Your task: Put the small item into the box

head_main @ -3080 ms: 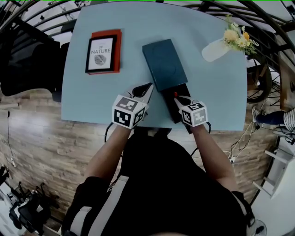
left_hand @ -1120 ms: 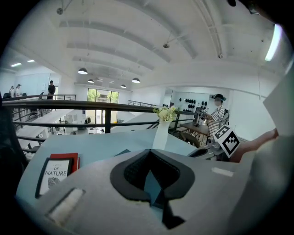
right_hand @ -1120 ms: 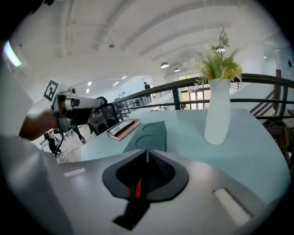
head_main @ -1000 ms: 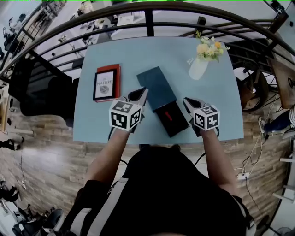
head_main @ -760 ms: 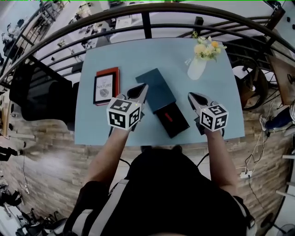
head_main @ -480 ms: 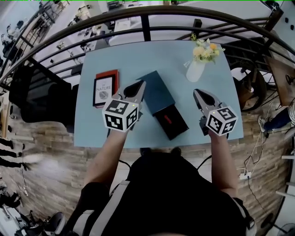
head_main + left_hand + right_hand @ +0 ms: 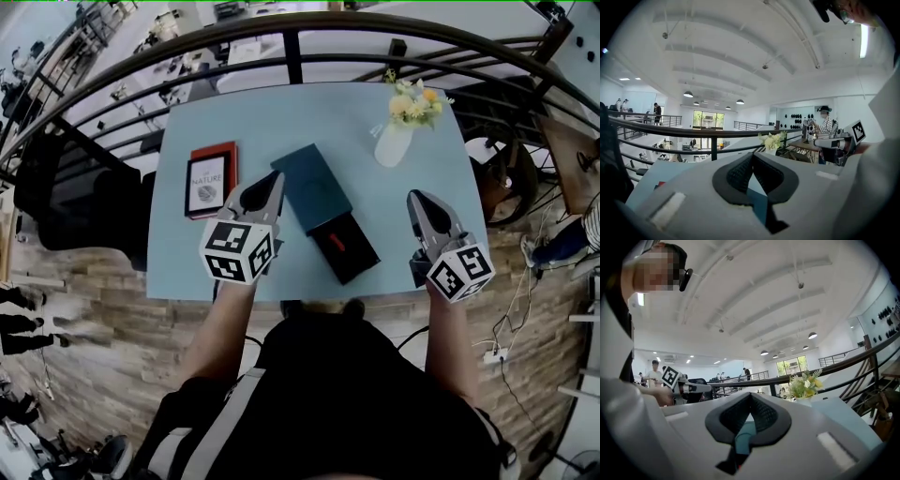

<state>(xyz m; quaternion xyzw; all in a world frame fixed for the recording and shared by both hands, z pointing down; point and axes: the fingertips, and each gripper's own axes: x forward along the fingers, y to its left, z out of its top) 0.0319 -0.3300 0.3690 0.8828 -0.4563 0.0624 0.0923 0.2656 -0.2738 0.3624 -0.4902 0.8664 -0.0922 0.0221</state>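
Blue counter (image 7: 234, 131) fills the middle, with a dark rail (image 7: 291, 42) behind it. A box (image 7: 309, 187) lies on the counter, with a dark teal part and a black tray (image 7: 361, 265) sticking out of it toward the person. The small red item (image 7: 335, 244) lies inside the black tray. A white vase (image 7: 389, 145) near the far right corner holds flowers (image 7: 412, 98). A book (image 7: 208, 180) lies left of the box. The left tongs (image 7: 265, 183) are just left of the box, with the tips pressed together and nothing between them. The right tongs (image 7: 419, 199) are well to the right of the box, also closed up tight and holding nothing.
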